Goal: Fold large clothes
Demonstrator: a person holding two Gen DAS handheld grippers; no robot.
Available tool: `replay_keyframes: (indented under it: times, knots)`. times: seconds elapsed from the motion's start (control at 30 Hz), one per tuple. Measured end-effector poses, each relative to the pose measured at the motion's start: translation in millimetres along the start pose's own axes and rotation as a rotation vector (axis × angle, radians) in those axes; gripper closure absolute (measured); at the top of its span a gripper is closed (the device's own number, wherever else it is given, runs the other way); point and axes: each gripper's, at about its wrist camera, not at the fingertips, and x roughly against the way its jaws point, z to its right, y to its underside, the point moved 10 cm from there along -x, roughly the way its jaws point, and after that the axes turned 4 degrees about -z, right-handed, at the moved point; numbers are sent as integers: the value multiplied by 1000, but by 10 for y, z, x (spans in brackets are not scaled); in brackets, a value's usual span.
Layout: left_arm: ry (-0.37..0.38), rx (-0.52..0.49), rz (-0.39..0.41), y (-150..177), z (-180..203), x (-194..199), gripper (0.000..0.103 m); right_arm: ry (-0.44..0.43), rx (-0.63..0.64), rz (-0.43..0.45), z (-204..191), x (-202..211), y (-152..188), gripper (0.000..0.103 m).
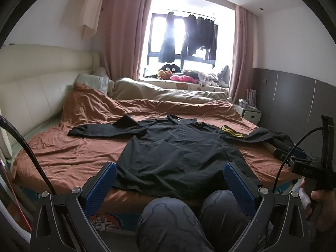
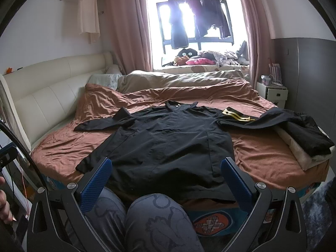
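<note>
A large black long-sleeved shirt (image 1: pixel 176 153) lies flat on the brown bedspread (image 1: pixel 69 153), hem toward me, sleeves spread left and right; the right sleeve has a yellow patch (image 1: pixel 231 130). It also shows in the right wrist view (image 2: pixel 168 147), with its yellow patch (image 2: pixel 235 113). My left gripper (image 1: pixel 171 168) is open and empty, held before the hem above my knees. My right gripper (image 2: pixel 167 167) is open and empty, also short of the hem. The right gripper's body shows at the right edge of the left wrist view (image 1: pixel 308 168).
My knees (image 2: pixel 147 220) are between the grippers and the bed edge. Folded dark clothes on a pale stack (image 2: pixel 304 145) lie at the bed's right edge. A cream headboard (image 2: pixel 42 96) runs along the left. A white nightstand (image 2: pixel 273 92) stands at the far right. Pillows and a window sill lie beyond.
</note>
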Motion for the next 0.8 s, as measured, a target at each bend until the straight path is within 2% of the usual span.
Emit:
replay_keyframes:
  times: [0.37,0.47,0.8]
  knots:
    - [4,6,4,-2,2,-13,1,2,6,6,10,-1,-20,0]
    - [27,3,5,-5,27,-20,1,5,7,13,20,-21,-30,0]
    - [32,11,17,18,-30,5,1,-24,-9,9,-3,-35,-73,0]
